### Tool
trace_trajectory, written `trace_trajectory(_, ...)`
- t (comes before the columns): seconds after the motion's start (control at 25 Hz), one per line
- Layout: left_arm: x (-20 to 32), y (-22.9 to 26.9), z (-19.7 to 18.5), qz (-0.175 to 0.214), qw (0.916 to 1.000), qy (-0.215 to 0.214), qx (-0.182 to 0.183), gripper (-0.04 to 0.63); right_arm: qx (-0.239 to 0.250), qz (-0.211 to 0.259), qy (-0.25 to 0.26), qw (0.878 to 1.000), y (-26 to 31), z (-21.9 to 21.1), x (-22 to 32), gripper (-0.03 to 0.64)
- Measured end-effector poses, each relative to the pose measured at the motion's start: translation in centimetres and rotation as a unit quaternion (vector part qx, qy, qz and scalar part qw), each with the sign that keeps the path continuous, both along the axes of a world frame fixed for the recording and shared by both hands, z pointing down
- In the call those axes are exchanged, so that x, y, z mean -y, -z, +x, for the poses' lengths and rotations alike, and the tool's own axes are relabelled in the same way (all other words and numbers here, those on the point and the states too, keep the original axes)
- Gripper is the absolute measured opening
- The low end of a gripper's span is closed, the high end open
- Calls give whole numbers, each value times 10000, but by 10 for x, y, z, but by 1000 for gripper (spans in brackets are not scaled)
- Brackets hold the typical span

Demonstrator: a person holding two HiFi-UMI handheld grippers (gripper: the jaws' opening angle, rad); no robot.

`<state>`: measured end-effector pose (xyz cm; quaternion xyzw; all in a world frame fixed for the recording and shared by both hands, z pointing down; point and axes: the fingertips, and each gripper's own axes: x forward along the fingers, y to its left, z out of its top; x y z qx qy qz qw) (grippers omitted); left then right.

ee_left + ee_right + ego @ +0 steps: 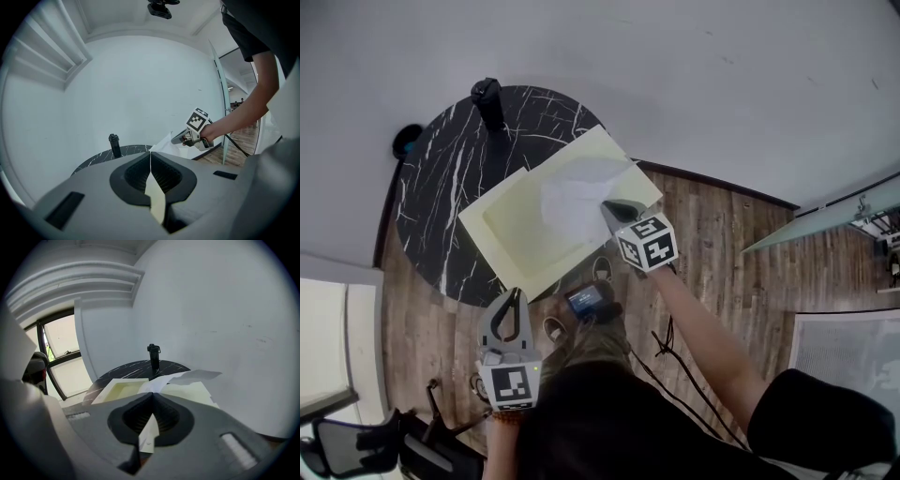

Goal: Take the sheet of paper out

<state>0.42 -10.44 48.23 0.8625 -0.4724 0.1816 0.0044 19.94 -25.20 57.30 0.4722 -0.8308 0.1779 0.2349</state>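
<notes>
In the head view, the folder (514, 230) lies open across the near right edge of the table (441, 187), and its near corner and right corner reach past that edge. The paper (577, 192) rests on the folder's far right half. Your right gripper (614, 208) is closed on the paper's near right corner. Your left gripper (516, 296) sits at the folder's near corner. A bottle (488, 101) stands upright at the table's far edge.

In the left gripper view, your left gripper (150, 161) has its jaws together, and a thin yellow strip of the folder (155, 199) is pinched between them. Ahead, your right gripper (175, 138) holds the paper (164, 142) raised above the table (93, 161).

In the right gripper view, your right gripper (151, 401) has its jaws pressed together on the paper (147, 432), which runs forward out of them and curls up over the folder (122, 389). The bottle (153, 357) stands beyond, at the far edge of the table (126, 369)
</notes>
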Motion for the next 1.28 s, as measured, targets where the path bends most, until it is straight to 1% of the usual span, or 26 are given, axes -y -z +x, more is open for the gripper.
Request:
trace_trajectory(0.12, 2, 4, -3, 27, 10000, 75, -33, 6, 174, 138, -22, 9998, 15, -6, -3, -3)
trace_trajectory(0.24, 3, 10, -7, -30, 9995, 235, -195, 5, 247, 293, 0, 9993, 30, -13, -5, -3)
trace_trajectory(0.4, 4, 16, -11, 203, 9997, 139, -86, 5, 345, 492, -12, 9982, 48, -22, -8, -3)
trace_trajectory(0.52, 4, 21, -16, 204, 9993, 244, -174, 5, 411, 615, -7, 9973, 60, -30, -10, -3)
trace_trajectory(0.72, 4, 32, -21, 193, 9982, 428, -375, 5, 390, 868, 155, 9953, 82, -46, -16, -3)
trace_trajectory(0.88, 7, 40, -28, 392, 9977, 416, -358, 5, 329, 1098, 290, 9930, 97, -60, -23, -3)
trace_trajectory(1.0, 8, 45, -34, 347, 9964, 562, -528, 5, 359, 1227, 354, 9912, 108, -71, -28, -3)
trace_trajectory(1.28, 10, 55, -46, 428, 9944, 713, -657, 5, 511, 1407, 490, 9875, 132, -93, -37, -3)
